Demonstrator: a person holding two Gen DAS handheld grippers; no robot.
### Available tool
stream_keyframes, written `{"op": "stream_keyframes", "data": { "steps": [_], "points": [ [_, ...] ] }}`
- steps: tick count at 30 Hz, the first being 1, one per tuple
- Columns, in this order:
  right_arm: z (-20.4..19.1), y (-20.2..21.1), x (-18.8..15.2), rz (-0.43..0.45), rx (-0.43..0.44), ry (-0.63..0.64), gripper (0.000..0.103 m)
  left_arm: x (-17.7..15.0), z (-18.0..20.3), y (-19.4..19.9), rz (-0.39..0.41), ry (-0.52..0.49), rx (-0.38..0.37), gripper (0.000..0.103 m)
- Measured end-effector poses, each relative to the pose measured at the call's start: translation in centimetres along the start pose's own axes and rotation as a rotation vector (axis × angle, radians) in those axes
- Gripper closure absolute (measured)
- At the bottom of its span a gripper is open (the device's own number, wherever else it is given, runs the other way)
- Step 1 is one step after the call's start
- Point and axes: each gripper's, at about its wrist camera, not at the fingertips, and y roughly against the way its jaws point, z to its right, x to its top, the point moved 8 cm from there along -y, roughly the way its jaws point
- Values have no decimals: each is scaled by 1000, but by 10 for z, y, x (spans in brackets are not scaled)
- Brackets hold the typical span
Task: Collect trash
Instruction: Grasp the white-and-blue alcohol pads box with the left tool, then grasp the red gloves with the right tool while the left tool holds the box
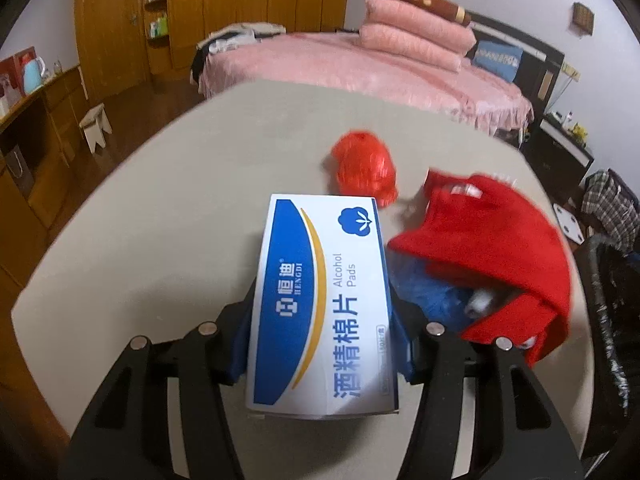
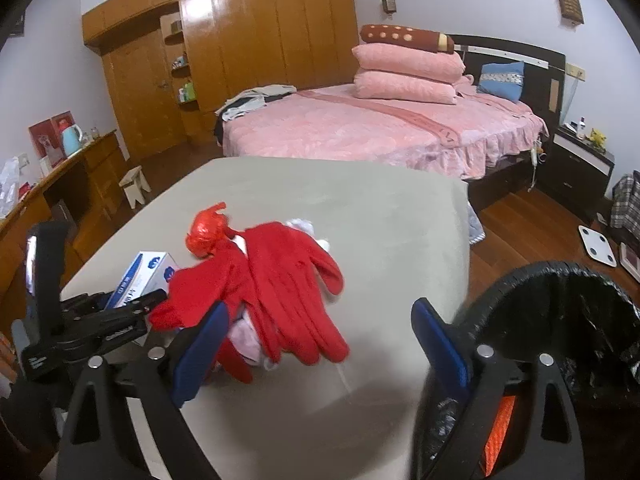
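My left gripper [image 1: 320, 344] is shut on a white and blue alcohol pads box [image 1: 320, 304], held over the grey table [image 1: 168, 216]. The box also shows in the right wrist view [image 2: 140, 276]. A crumpled red plastic bag [image 1: 366, 166] lies just beyond the box, and red gloves [image 1: 492, 248] lie on a pile to its right. My right gripper [image 2: 320, 348] is open and empty, with the red gloves [image 2: 296, 296] just ahead of its left finger. A bin lined with a black bag [image 2: 568, 320] stands at the table's right edge.
A pink bed [image 2: 360, 128] stands beyond the table, with a wooden wardrobe [image 2: 248, 48] behind. A wooden desk [image 2: 72, 176] and a small stool [image 2: 136, 188] are at the left. A white scale [image 2: 598, 246] lies on the floor at right.
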Motion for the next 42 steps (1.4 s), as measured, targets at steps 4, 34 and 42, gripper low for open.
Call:
{"op": "stream_keyframes", "data": {
  "steps": [4,34,42],
  "points": [
    [-17,-5,7,-1,49,22,26,12,-4,20,43,14,0,49],
    [-77,5,31,4,270,77,89,36,-7,60,104,13,-5,49],
    [-59,31,54,58,291,12,89,48,9,75,128,0,-26,49]
  ]
}}
